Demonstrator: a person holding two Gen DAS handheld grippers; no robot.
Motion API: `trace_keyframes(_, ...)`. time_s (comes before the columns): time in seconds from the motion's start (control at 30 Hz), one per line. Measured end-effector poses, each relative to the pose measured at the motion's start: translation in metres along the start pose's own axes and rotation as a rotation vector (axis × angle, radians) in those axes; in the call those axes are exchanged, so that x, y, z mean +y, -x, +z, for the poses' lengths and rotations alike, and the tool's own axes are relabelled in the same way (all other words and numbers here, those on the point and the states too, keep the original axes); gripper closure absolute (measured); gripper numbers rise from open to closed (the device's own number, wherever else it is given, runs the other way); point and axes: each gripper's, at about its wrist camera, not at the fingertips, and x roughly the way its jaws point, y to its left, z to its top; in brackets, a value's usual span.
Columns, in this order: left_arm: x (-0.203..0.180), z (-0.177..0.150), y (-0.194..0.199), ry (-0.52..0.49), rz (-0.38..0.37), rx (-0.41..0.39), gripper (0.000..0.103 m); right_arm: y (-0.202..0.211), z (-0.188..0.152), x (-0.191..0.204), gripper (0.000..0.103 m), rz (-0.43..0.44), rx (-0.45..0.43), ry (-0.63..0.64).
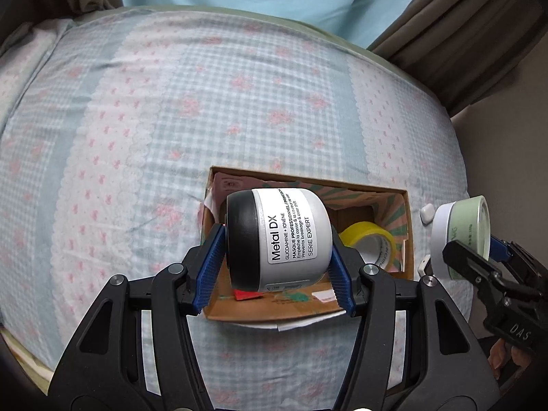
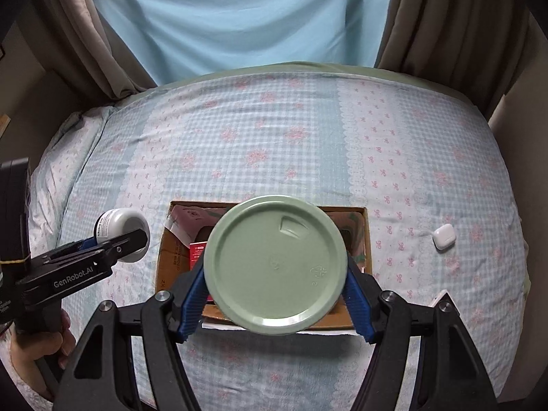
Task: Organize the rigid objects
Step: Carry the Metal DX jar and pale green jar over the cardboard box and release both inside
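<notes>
Left wrist view. Black gripper arms with blue ribbed pads fill the lower frame; the left gripper [image 1: 277,263] has its jaws clamped on a white jar [image 1: 286,239] with a black lid, label reading "Metal DX", held on its side with the lid toward the left pad. Jar hangs over an open cardboard box [image 1: 308,308] resting on a bed [image 1: 137,120] covered in blue gingham with pink flowers. Inside the box: a yellow tape roll [image 1: 371,243] at the right end. Right gripper [image 1: 479,250] enters at the right edge, holding a pale green tub [image 1: 462,236]. Small white earbud case [image 1: 427,212] lies on the bed just beyond the box's right wall.

Right wrist view. Right gripper [image 2: 275,291], jaws clamped on the pale green tub [image 2: 275,263], its round base facing the camera, above the same box [image 2: 171,260]. Red carton [image 2: 197,251] partly visible inside. Left gripper [image 2: 120,243] at left, carrying the white jar [image 2: 120,221]; a hand [image 2: 41,346] grips its handle. Earbud case [image 2: 443,236] on the bed [image 2: 274,137], well right of the box. Blue curtain [image 2: 239,17] behind.
</notes>
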Motion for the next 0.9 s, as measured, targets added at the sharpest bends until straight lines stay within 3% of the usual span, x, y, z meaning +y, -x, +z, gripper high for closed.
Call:
trace_keyframes(0.2,-0.004,0.019,-0.052,-0.055,0.020,0.076,0.050,-0.056,0.001,0.014,0.037,0.015,0.099,0.069)
trace_keyframes(0.43,-0.010,0.015,-0.106,-0.114,0.045,0.183,0.050,-0.110,-0.021,0.017,0.037,0.018,0.205,0.127)
trace_keyframes(0.8,-0.012,0.014,-0.139,-0.198,0.070,0.291,0.050,-0.140,-0.040,0.026,0.037,0.019,0.228,0.276)
trace_keyframes(0.83,-0.012,0.014,-0.137,-0.202,0.067,0.281,0.041,-0.140,-0.041,0.025,0.037,0.028,0.229,0.267)
trace_keyframes(0.9,-0.014,0.016,-0.129,-0.214,0.064,0.253,0.003,-0.142,-0.043,0.024,0.036,0.038,0.253,0.250)
